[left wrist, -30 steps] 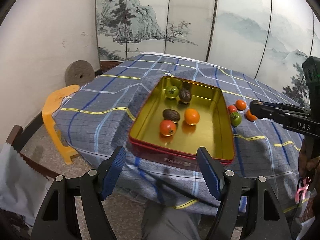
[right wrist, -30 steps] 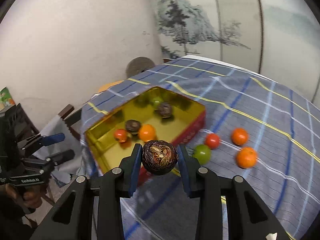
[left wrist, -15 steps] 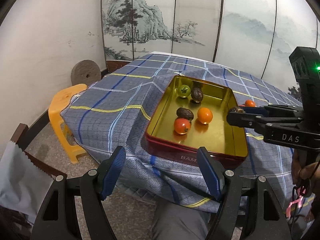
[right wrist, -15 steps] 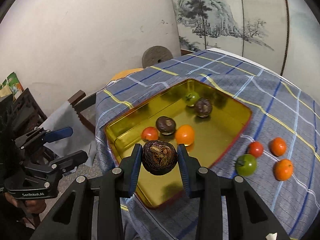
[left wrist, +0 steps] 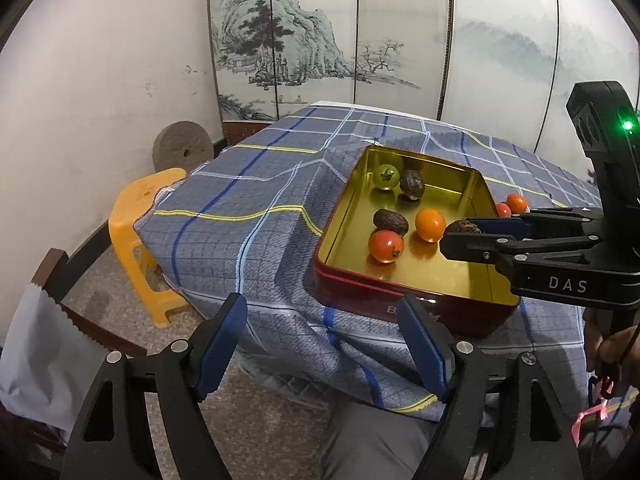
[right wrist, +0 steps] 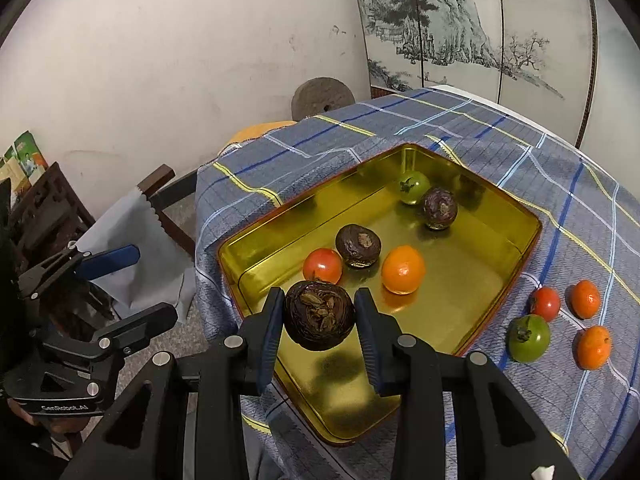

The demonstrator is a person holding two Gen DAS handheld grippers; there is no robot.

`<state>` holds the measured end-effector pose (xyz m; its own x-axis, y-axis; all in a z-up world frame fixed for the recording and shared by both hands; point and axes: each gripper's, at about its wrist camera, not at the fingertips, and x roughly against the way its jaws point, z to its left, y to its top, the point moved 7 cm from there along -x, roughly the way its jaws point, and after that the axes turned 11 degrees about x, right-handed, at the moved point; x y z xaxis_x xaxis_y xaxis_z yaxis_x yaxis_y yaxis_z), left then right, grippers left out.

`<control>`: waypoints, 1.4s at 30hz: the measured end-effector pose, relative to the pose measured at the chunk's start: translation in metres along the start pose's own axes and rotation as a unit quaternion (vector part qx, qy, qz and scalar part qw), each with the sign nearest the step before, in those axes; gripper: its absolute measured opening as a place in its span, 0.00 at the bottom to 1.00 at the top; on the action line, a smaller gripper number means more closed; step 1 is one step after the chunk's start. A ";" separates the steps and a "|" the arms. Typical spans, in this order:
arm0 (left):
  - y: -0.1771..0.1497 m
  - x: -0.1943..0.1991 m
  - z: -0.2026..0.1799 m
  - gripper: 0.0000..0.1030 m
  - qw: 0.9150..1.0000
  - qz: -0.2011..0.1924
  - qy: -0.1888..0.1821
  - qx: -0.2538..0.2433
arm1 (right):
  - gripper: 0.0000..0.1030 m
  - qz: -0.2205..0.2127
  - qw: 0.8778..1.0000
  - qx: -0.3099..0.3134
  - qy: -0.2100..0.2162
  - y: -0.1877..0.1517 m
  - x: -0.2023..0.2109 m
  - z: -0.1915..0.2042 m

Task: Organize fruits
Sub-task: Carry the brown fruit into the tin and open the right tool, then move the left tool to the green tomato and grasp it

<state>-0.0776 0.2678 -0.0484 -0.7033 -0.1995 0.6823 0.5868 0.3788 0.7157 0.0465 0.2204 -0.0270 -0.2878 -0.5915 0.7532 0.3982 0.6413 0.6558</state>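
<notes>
My right gripper (right wrist: 319, 322) is shut on a dark brown wrinkled fruit (right wrist: 319, 315) and holds it above the near part of the gold tin tray (right wrist: 516, 208). It also shows in the left wrist view (left wrist: 464, 229). In the tray lie a red tomato (right wrist: 322, 266), an orange (right wrist: 403, 269), two brown fruits (right wrist: 357, 245) and a green tomato (right wrist: 414, 187). On the cloth right of the tray lie a green tomato (right wrist: 529, 337), a red tomato (right wrist: 545, 303) and two oranges (right wrist: 585, 298). My left gripper (left wrist: 322, 348) is open and empty, off the table's edge.
The table has a blue plaid cloth (left wrist: 248, 200). An orange plastic stool (left wrist: 138, 216) and a round millstone (left wrist: 182, 151) stand at its left by the wall. A wooden chair with a grey cloth (right wrist: 132, 232) is beside the table. A painted folding screen (left wrist: 360, 32) stands behind.
My right gripper has carried the brown fruit leftward from over the cloth to above the tray. My left gripper stayed open and shifted slightly left.
</notes>
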 end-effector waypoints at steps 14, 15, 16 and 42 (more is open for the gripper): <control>-0.004 -0.004 0.000 0.76 1.000 0.005 0.005 -0.009 | 0.33 0.011 1.000 -0.004 -0.002 -0.003 -0.011 0.001; -0.005 -0.004 0.000 0.76 1.000 0.005 0.006 -0.010 | 0.33 0.011 1.000 -0.004 -0.002 -0.003 -0.012 0.001; -0.005 -0.005 0.000 0.76 1.000 0.005 0.006 -0.011 | 0.33 0.012 1.000 -0.005 -0.002 -0.003 -0.013 0.001; -0.015 -0.008 0.003 0.76 1.000 0.017 0.015 -0.022 | 0.37 -0.018 1.000 -0.021 -0.001 0.002 -0.007 0.000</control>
<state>-0.0815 0.2662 -0.0652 -0.6715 -0.2141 0.7094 0.6269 0.3463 0.6979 0.0488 0.2255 -0.0309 -0.3048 -0.6133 0.7286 0.4236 0.5979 0.6805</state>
